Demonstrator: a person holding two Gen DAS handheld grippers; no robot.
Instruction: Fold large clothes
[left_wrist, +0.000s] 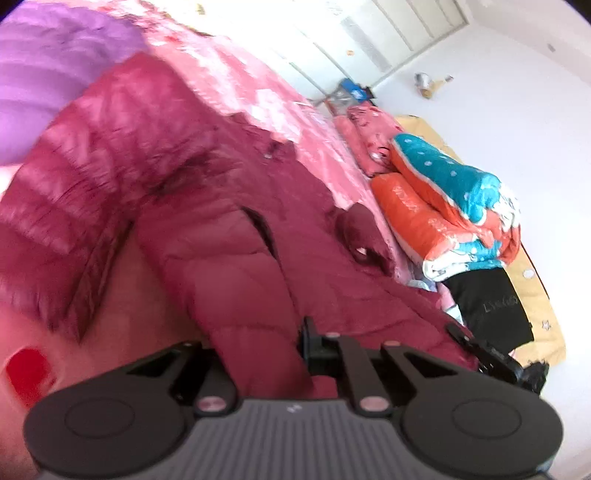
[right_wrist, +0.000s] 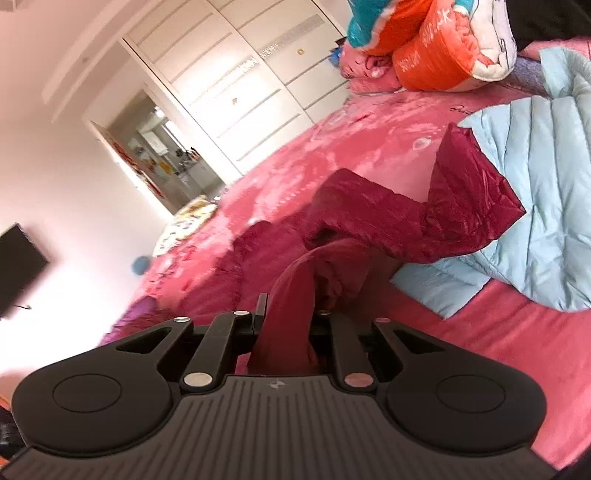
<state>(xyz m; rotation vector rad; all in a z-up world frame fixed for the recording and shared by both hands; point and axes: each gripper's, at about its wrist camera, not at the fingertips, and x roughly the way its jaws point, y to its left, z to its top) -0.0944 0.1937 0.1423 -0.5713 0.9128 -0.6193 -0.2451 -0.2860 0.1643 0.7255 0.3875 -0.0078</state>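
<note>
A maroon puffer jacket (left_wrist: 207, 206) lies spread on the pink bed sheet (left_wrist: 258, 99), its fur-trimmed hood towards the left. In the left wrist view my left gripper (left_wrist: 266, 354) is shut on a fold of the jacket, and the fabric runs up from between the fingers (left_wrist: 310, 343). In the right wrist view my right gripper (right_wrist: 286, 328) is shut on another bunched part of the maroon jacket (right_wrist: 369, 218), which is lifted off the sheet (right_wrist: 461, 350). One sleeve (right_wrist: 476, 173) lies across a light blue jacket. The fabric hides the pads of both grippers.
A light blue puffer jacket (right_wrist: 539, 192) lies at the right of the bed and a purple garment (left_wrist: 55, 62) at the far left. Folded orange and teal quilts (left_wrist: 458, 206) and a black garment (left_wrist: 491, 306) sit by the headboard. A wardrobe (right_wrist: 243, 81), a doorway and a wall screen (right_wrist: 18, 269) stand beyond.
</note>
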